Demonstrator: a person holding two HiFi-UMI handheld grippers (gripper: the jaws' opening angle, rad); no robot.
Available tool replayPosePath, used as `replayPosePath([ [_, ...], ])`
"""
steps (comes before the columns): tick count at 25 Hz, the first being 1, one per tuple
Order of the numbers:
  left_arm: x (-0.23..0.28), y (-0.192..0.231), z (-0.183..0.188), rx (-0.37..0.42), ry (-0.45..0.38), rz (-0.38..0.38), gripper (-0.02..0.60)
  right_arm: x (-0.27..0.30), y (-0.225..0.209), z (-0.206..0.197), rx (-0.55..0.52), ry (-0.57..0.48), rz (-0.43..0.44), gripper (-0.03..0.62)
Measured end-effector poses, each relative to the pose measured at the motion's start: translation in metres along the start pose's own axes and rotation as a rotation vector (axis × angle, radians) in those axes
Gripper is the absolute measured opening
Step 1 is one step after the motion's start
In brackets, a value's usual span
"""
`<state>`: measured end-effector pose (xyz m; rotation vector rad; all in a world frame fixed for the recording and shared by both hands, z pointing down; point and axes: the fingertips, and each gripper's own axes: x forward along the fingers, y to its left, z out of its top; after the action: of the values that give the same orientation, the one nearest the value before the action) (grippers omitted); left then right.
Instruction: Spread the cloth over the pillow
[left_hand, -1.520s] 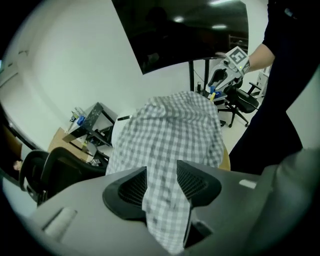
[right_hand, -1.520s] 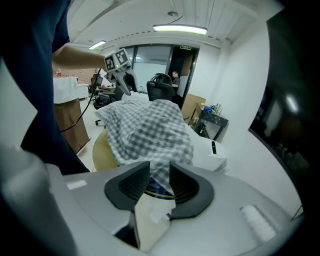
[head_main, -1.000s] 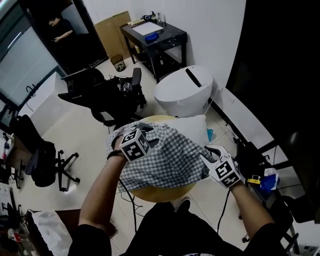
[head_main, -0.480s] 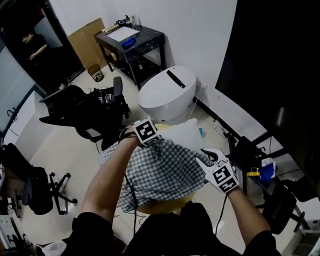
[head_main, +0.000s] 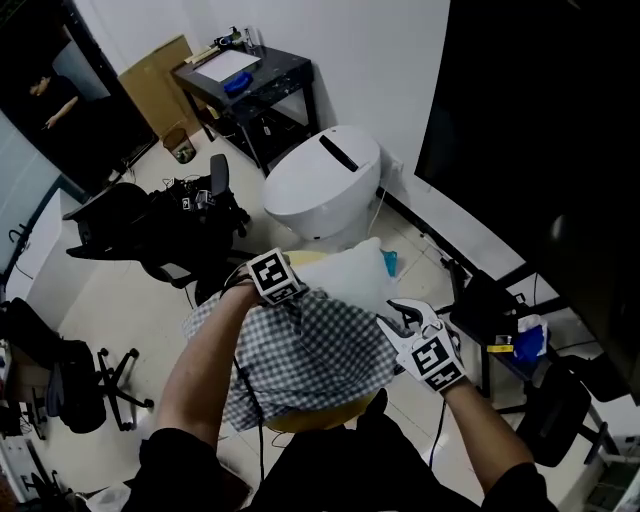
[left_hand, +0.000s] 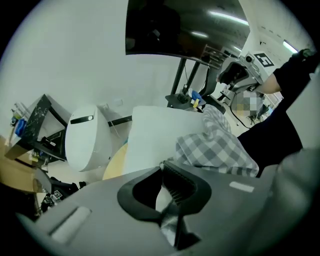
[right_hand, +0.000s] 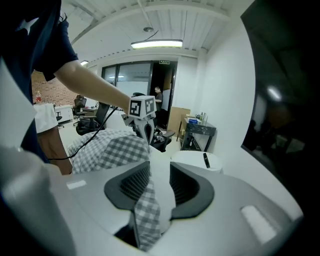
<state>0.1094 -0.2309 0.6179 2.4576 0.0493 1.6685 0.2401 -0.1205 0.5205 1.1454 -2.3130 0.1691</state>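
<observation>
Your left hand-held gripper (left_hand: 162, 167), jaws just closed, pinches cloth (head_main: 310, 350) on pillow (head_main: 352, 275); right hand-held gripper (right_hand: 159, 172) gapes, cloth hanging loose between.

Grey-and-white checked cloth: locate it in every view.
Head view: the grey-and-white checked cloth lies lower centre.
Left gripper view: right of centre, above the jaws.
Right gripper view: left of centre, one strip between the jaws.
Shared landmark: white rounded unit with a black slot.
</observation>
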Motion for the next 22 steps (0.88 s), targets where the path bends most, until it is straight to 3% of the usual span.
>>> replayPosePath([
  [4, -0.027, -0.002, 0.007, 0.012, -0.029, 0.097, 0.000, 0.000, -0.007, 0.003, -0.025, -0.022, 0.046, 0.138],
  [8, -0.077, -0.013, 0.023, 0.061, -0.105, 0.251, 0.000, -0.002, -0.009, 0.014, -0.065, -0.056, 0.101, 0.138],
  [15, -0.165, -0.072, 0.024, 0.073, -0.258, 0.476, 0.000, -0.004, 0.019, 0.046, -0.154, -0.131, 0.227, 0.138],
  [22, -0.195, -0.141, -0.029, 0.006, -0.327, 0.538, 0.000, 0.002, 0.074, 0.074, -0.221, -0.159, 0.338, 0.138],
])
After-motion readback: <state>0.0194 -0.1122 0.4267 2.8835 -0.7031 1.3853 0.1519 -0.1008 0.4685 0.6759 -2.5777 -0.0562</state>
